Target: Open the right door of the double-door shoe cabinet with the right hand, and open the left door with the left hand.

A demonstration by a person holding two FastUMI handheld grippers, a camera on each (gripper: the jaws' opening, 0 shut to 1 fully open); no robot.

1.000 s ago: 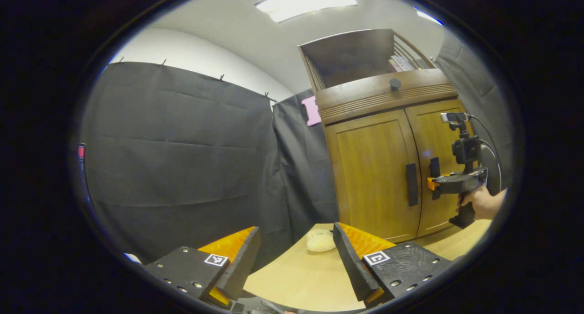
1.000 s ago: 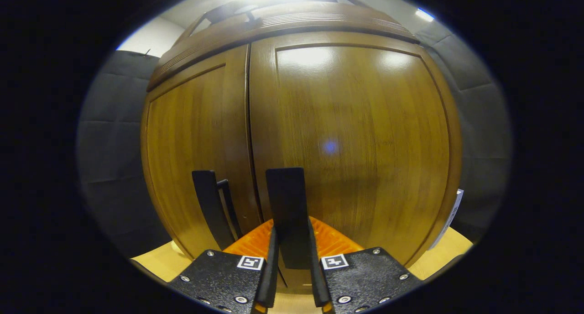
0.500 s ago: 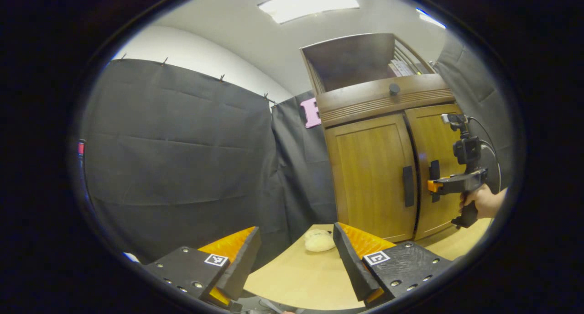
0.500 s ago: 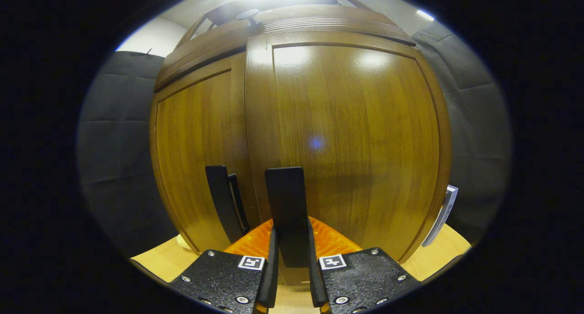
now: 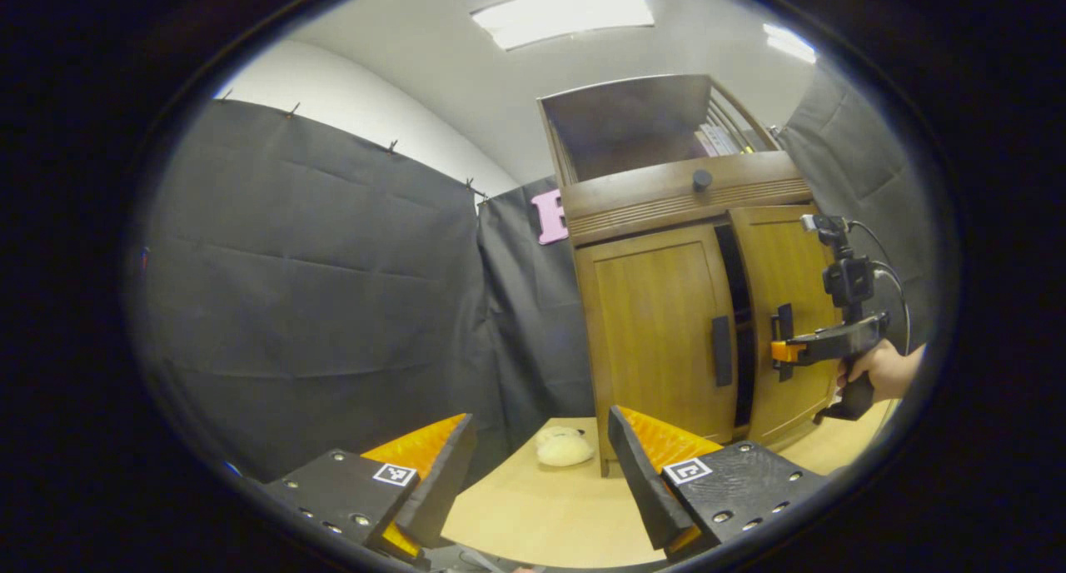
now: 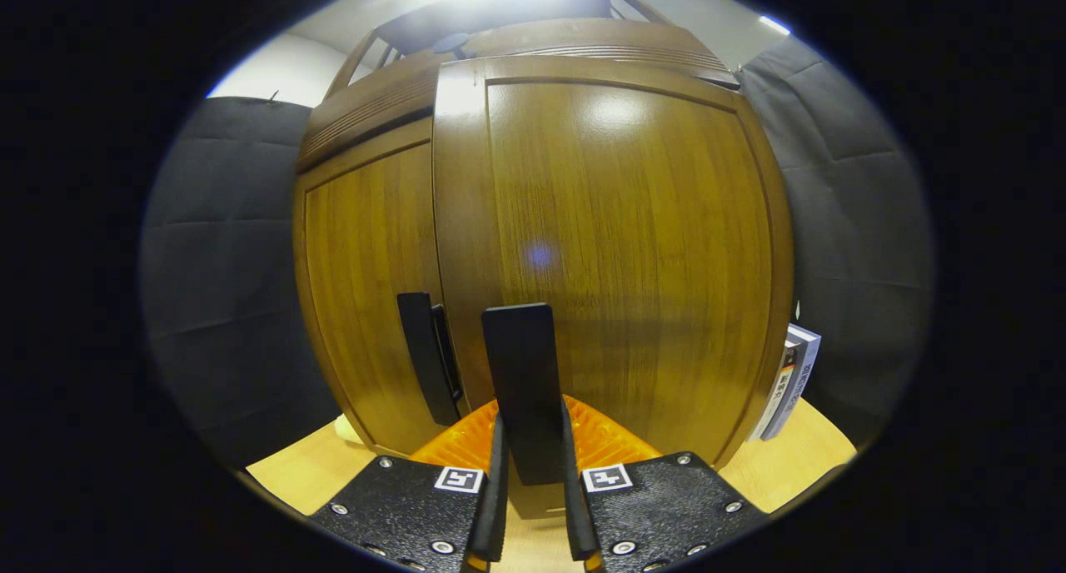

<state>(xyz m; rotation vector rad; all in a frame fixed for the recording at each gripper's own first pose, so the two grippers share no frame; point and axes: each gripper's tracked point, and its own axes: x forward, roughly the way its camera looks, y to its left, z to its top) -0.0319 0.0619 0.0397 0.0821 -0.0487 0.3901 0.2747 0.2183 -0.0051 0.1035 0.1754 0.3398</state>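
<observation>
Right gripper view: we see right tongs (image 6: 531,515) clamped on right door handle (image 6: 521,390); right door (image 6: 616,256) ajar, cabinet (image 5: 666,198) on counter (image 5: 541,506). Left tongs (image 5: 541,481) spread wide, nothing between; left door (image 5: 654,331) closed.

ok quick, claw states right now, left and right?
Left claw: open, holding nothing, back from the shoe cabinet.
Right claw: shut on the right door handle, door ajar.
</observation>
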